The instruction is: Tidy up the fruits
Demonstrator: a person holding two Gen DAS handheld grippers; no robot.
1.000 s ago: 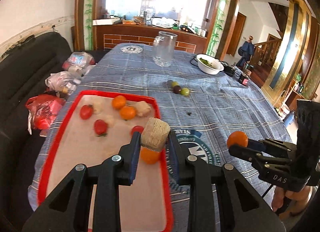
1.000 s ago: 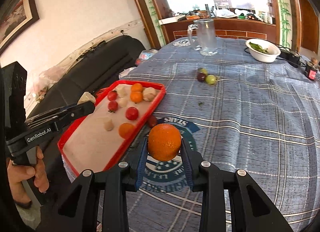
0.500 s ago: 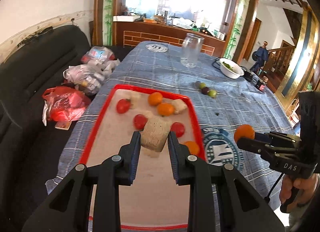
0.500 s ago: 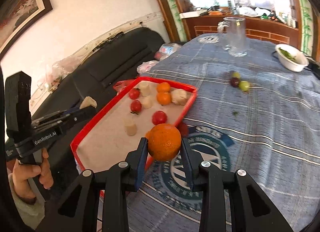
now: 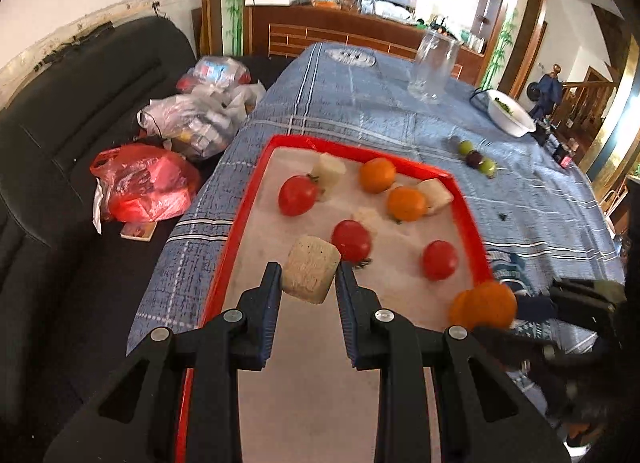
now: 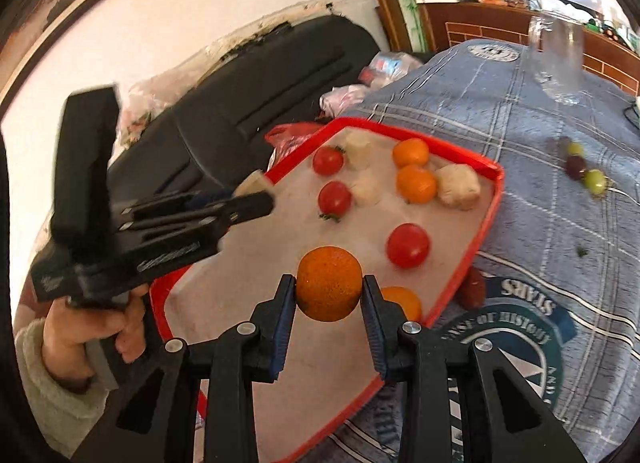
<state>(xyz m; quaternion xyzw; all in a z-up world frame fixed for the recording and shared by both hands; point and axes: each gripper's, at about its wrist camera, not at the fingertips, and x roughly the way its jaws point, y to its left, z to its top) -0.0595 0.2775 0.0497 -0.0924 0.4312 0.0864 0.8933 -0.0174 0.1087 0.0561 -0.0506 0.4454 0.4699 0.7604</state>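
A red-rimmed tray (image 5: 248,199) (image 6: 486,219) lies on the blue checked tablecloth and holds tomatoes (image 5: 298,195), small oranges (image 5: 377,174) and pale cut chunks (image 5: 328,170). My left gripper (image 5: 309,277) is shut on a beige fibrous chunk (image 5: 310,269), held above the tray's left part. My right gripper (image 6: 329,290) is shut on an orange (image 6: 329,283) above the tray's near right part. That orange (image 5: 482,305) shows at the tray's right rim in the left wrist view. Another orange (image 6: 402,301) lies under it on the tray.
Three grapes (image 5: 476,157) (image 6: 582,169) lie on the cloth beyond the tray, a red fruit (image 6: 472,291) just outside its rim. A glass jug (image 5: 434,63) and a white bowl (image 5: 510,113) stand farther back. A black sofa (image 5: 60,135) with plastic bags (image 5: 142,183) borders the table's left.
Both grippers have moved left over the tray, each keeping its load. The orange went from above the cloth to above the tray. The beige chunk shifted toward the tray's left side.
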